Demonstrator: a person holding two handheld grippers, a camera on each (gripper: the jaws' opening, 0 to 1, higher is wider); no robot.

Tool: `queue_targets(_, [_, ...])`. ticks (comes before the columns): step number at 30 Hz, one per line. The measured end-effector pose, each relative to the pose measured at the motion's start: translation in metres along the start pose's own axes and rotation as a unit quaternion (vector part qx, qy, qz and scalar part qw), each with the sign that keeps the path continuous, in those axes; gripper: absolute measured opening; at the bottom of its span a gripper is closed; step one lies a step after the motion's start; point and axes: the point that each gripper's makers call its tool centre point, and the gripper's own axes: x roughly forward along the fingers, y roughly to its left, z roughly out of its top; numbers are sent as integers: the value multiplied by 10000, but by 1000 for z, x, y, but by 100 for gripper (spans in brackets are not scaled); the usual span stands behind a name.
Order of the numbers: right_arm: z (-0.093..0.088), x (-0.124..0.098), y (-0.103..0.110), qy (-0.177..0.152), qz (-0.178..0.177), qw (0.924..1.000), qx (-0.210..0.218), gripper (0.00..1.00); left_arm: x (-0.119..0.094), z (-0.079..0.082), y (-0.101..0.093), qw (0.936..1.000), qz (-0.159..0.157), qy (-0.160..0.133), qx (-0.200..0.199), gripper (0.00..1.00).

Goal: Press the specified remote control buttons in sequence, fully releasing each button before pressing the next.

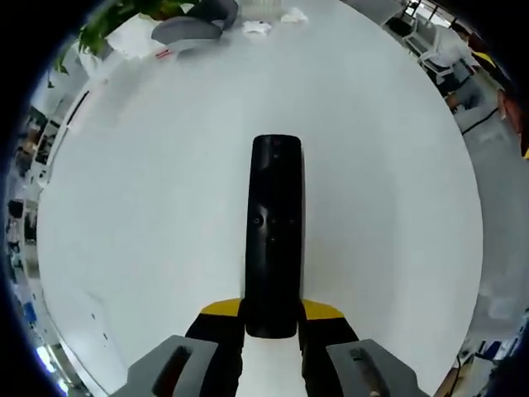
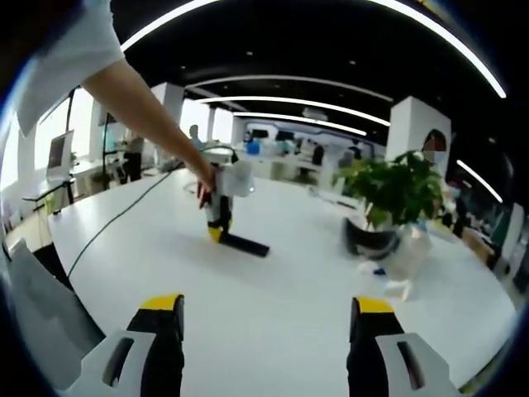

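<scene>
Remote control (image 1: 274,236), long and black, lies flat on the white table (image 1: 149,215), its near end clamped between the yellow-tipped jaws of the left gripper (image 1: 271,318) and its length running straight ahead away from them; small buttons show about halfway along its top face, too small to read. From the right gripper view the same remote (image 2: 245,243) juts out across the tabletop (image 2: 273,314) from the left gripper (image 2: 218,222), which a person's hand (image 2: 207,184) holds from above on an outstretched arm, well ahead of the right tool and a little to its left; a thin dark cable (image 2: 116,219) trails over the table towards the near left edge. The right gripper (image 2: 271,318) hangs above bare table with its two jaws set wide apart and nothing between them, well apart from the remote. Ahead and to the right of those jaws stands a potted plant (image 2: 395,192) in a dark pot, with some pale crumpled items (image 2: 405,260) just beside its base; the plant (image 1: 124,15) also shows far beyond the remote's far tip in the left gripper view.
</scene>
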Motion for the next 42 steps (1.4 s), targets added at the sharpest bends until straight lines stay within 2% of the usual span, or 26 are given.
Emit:
queue_targets(4, [0, 0, -1, -22, -22, 10000, 10, 81, 2, -1, 2, 9999, 134, 46, -28, 25])
queue_targets(6, [3, -1, -1, -91, -1, 9999, 46, 81, -1, -2, 2, 9987, 337, 144, -358, 25])
queue_targets(11, [6, -2, -2, -189, -3, 9998, 102, 82, -3, -3, 3, 9959, 684, -67, -587, 25])
queue_targets(15, [7, -3, -1, -202, 1, 9998, 86, 82, -5, -6, 5, 9906, 1048, -249, -847, 27])
queue_targets(18, [8, -3, 0, -227, 19, 9997, 72, 82, -6, -7, 1, 9839, 1268, -369, -1206, 26])
queue_targets(21, [8, -4, -1, -245, 1, 9997, 73, 82, -7, -7, 3, 9780, 1574, -372, -1314, 26])
queue_targets(22, [9, -5, -2, -260, -2, 9996, 89, 82, -9, -8, 3, 9731, 1741, -359, -1465, 26])
queue_targets(24, [10, -6, -2, -292, -15, 9995, 103, 82, -10, -9, 4, 9676, 1961, -411, -1536, 27])
queue_targets(27, [11, -7, -3, -325, -6, 9994, 141, 82, -11, -11, 5, 9597, 2038, -499, -1870, 29])
queue_targets(30, [11, -8, -2, -333, 0, 9994, 126, 81, -13, -13, 4, 9567, 2088, -577, -1945, 30])
queue_targets(31, [11, -8, -2, -334, -1, 9994, 120, 81, -13, -15, 4, 9521, 2130, -615, -2105, 31])
queue_targets(32, [11, -9, -2, -340, -12, 9994, 109, 81, -12, -14, 0, 9504, 1996, -667, -2289, 33])
queue_targets(33, [12, -9, -2, -349, -22, 9993, 105, 81, -12, -12, -6, 9445, 1766, -824, -2645, 38])
queue_targets(35, [12, -10, -2, -370, -24, 9992, 122, 81, -13, -8, -12, 9350, 1549, -1152, -2975, 53])
queue_targets(36, [12, -10, -2, -369, -24, 9992, 128, 81, -15, -7, -14, 9316, 1502, -1298, -3044, 57])
queue_targets(39, [13, -10, -1, -377, -7, 9992, 115, 81, -24, -10, -16, 9267, 1774, -1552, -2926, 62])
queue_targets(42, [12, -10, 1, -360, 21, 9993, 90, 82, -34, -5, -21, 9211, 1887, -1826, -2873, 69])
